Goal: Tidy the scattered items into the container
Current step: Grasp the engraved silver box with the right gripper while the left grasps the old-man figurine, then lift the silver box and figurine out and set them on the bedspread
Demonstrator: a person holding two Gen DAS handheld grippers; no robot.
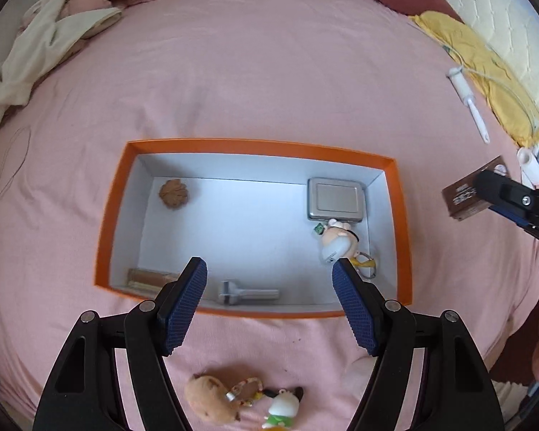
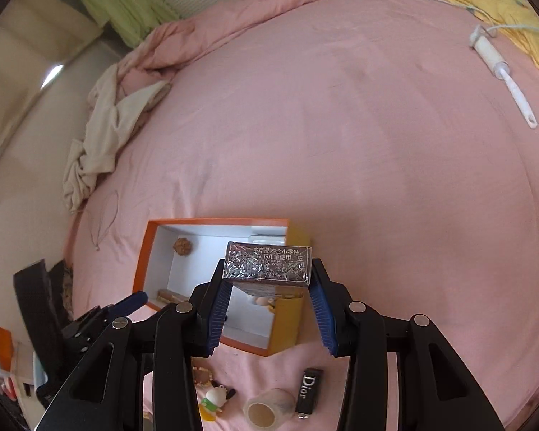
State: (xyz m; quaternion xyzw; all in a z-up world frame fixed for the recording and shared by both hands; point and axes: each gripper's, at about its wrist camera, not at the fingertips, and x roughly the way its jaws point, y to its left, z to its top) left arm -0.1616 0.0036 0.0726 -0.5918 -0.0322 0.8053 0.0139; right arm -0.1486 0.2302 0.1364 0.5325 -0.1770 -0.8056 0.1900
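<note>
An orange container (image 1: 255,145) with a white inside lies on the pink bed. In it are a walnut (image 1: 174,194), a silver tin (image 1: 336,199), a doll keychain (image 1: 336,242), a metal tool (image 1: 248,294) and a wooden stick (image 1: 151,276). My left gripper (image 1: 269,264) hangs open and empty over its near edge. My right gripper (image 2: 269,269) is shut on a brown film-wrapped box (image 2: 267,262), held in the air over the right end of the container (image 2: 215,221). The same brown box (image 1: 463,197) shows at the right of the left wrist view.
On the sheet in front of the container lie a brown plush (image 1: 212,398), a white-and-green figure (image 2: 213,400), a tape roll (image 2: 266,407) and a black lipstick (image 2: 307,389). A white lint roller (image 2: 499,68) lies far right. Crumpled bedding (image 2: 100,136) lines the left side.
</note>
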